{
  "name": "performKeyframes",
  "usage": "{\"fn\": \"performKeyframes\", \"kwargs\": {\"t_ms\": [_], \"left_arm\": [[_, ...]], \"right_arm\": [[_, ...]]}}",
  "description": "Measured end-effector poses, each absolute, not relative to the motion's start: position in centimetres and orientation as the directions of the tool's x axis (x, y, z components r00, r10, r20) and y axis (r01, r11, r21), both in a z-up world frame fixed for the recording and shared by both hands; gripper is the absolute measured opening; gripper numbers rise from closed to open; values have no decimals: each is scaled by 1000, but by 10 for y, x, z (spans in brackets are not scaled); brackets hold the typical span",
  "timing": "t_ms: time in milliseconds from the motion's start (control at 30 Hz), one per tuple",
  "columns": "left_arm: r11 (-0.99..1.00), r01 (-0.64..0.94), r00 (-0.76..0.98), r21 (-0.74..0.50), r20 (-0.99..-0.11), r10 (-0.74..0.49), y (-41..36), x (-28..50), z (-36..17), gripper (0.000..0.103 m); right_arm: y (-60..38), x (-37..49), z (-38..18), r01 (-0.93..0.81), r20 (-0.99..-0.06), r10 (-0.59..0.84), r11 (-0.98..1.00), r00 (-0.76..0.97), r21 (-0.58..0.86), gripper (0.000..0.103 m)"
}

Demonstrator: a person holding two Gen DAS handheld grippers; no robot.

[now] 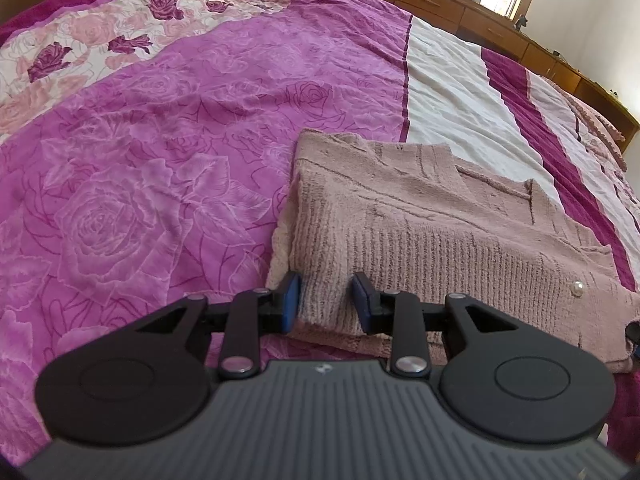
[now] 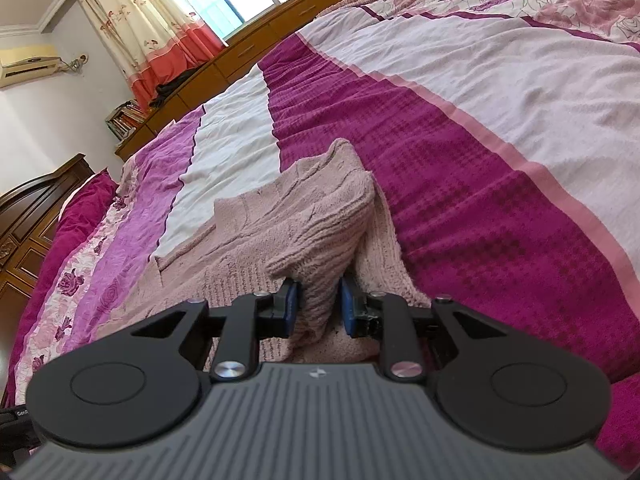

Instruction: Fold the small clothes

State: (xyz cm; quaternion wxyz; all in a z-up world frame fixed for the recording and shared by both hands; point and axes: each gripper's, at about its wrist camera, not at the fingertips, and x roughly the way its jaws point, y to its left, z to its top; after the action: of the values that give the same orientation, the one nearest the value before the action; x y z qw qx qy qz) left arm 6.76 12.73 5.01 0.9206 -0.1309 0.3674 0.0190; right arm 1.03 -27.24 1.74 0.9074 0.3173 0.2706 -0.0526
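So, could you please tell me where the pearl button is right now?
In the left wrist view, the pearl button sits on the pink cardigan, lower right, beside the left gripper.

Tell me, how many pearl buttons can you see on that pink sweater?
1: a pearl button sits near the right edge of the pink sweater, right of the left gripper. Folds may hide others.

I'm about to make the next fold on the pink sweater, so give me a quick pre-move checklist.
1. Right gripper has fabric between its jaws: ok, a raised bunch of the pink sweater sits there.
2. Right grip firm: cannot tell.
3. Left gripper holding fabric: not ok, jaws are apart over the sweater's near edge.
4. Sweater lying flat: not ok, bunched at the right gripper.
5. Pearl button clear of the jaws: ok.
6. Bedspread caught in a grip: cannot tell.
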Motion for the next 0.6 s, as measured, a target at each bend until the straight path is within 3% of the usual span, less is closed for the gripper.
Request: {"fn": "performKeyframes", "kwargs": {"t_ms": [200, 367, 600], "left_arm": [[966, -121, 732, -227, -678, -67, 128, 68, 51, 32], [962, -117, 743, -245, -664, -78, 130, 65, 55, 17], [948, -76, 777, -309, -614, -138, 128, 60, 73, 15]], "right_arm": [[-267, 10, 19, 257, -527, 68, 816, 847, 518, 26], [-265, 8, 24, 243, -522, 78, 820, 850, 518, 17], [-272, 4, 39, 209, -482, 121, 790, 868, 576, 12]]}}
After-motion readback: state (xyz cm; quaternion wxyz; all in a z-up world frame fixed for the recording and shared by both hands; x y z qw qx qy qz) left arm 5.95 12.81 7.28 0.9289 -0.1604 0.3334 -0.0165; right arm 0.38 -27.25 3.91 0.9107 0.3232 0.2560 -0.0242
